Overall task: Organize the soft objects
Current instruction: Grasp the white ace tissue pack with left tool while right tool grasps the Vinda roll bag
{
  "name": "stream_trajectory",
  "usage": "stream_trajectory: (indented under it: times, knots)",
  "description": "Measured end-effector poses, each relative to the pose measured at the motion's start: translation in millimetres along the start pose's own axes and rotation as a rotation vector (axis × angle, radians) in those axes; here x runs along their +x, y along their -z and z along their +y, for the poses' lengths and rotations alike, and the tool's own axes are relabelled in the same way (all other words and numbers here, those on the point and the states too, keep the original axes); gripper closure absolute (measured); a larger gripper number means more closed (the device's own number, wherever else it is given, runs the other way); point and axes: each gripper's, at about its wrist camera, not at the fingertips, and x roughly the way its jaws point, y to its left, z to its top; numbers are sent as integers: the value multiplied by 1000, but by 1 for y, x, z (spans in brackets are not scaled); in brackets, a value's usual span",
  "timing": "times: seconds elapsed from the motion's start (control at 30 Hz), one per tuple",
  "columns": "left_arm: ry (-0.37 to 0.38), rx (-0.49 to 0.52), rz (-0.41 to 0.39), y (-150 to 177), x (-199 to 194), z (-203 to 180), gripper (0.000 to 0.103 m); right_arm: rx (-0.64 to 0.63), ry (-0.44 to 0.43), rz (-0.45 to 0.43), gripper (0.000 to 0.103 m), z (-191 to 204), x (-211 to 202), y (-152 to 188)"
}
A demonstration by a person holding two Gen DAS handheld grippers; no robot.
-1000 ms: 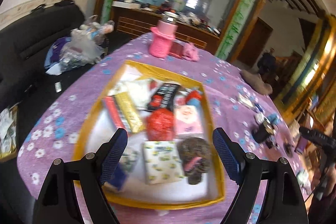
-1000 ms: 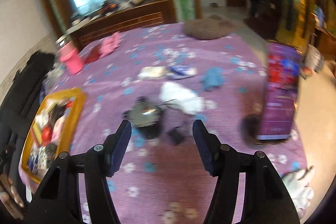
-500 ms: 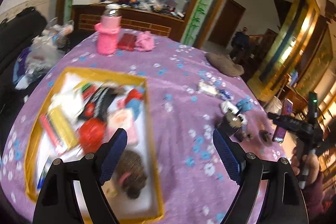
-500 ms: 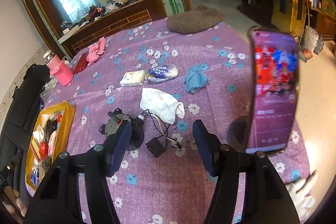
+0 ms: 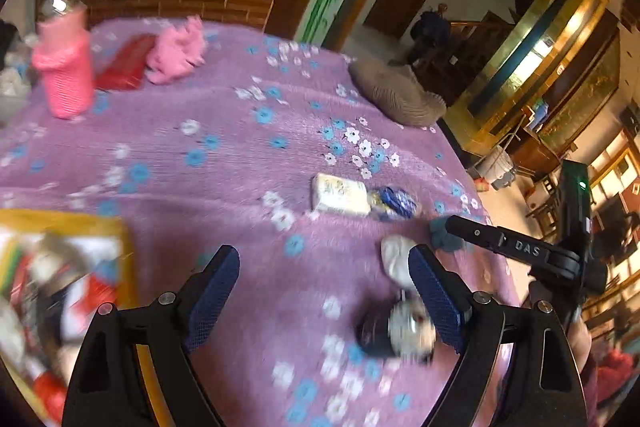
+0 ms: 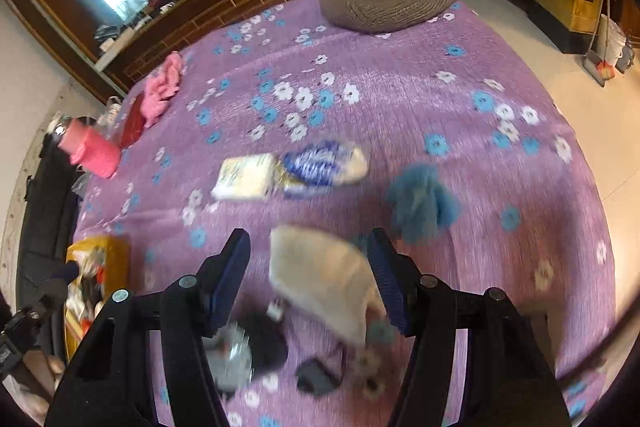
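Soft things lay scattered on the purple flowered cloth point(image 6: 400, 95), so most of the sorting looked unfinished. Largest was the brown cushion point(image 6: 390, 1) at the far edge, well apart from the rest. The yellow tray point(image 5: 124, 255) at the left already held a crowd of small items, too blurred to name. Loose ones remained: a pink cloth point(image 6: 162, 89), a blue cloth point(image 6: 422, 203), a white cloth point(image 6: 320, 275), a pale tissue pack point(image 6: 245, 182) touching a blue-and-white packet point(image 6: 324, 163). The right gripper point(image 6: 310, 271) was spread wide, empty, with the white cloth between its jaws. The left gripper point(image 5: 324, 287) was spread too, holding nothing, over bare cloth.
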Motion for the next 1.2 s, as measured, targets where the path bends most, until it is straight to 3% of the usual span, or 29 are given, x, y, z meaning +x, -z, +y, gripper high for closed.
stream_trajectory:
  times: [0.1,0.37,0.5,0.53,0.6,0.67,0.77,0.8,0.83,1.03,1.2]
  knots:
    - [-10,-36,29,-22,36,6,16,29,25,6,44,-3,15,-18]
    - [9,-125,140,-52,126,16,16,121,-19,76,44,-18,53,-40]
    - [-2,-110,177,-59,175,6,16,161,4,-54,44,-31,20,-29]
    - [-7,-100,179,-59,182,1,8,158,3,-74,44,-32,12,-27]
    - [17,-56,159,-61,193,-14,8,151,3,-110,44,-32,-3,-24]
    - [41,-36,199,-59,209,-27,7,127,13,-126,44,-29,-10,-24]
    - [-80,107,214,-52,220,-48,12,101,15,-109,44,-23,-7,-26]
    - [-142,165,219,-47,222,-53,27,99,13,-101,44,-23,-4,-27]
    - [-158,189,223,-45,222,-55,41,100,11,-92,44,-23,-1,-27]
    - [-157,165,216,-35,195,-34,44,102,5,-60,44,-28,15,-24]
    - [-116,143,138,-15,133,-24,44,47,-2,-4,44,-20,30,-29]
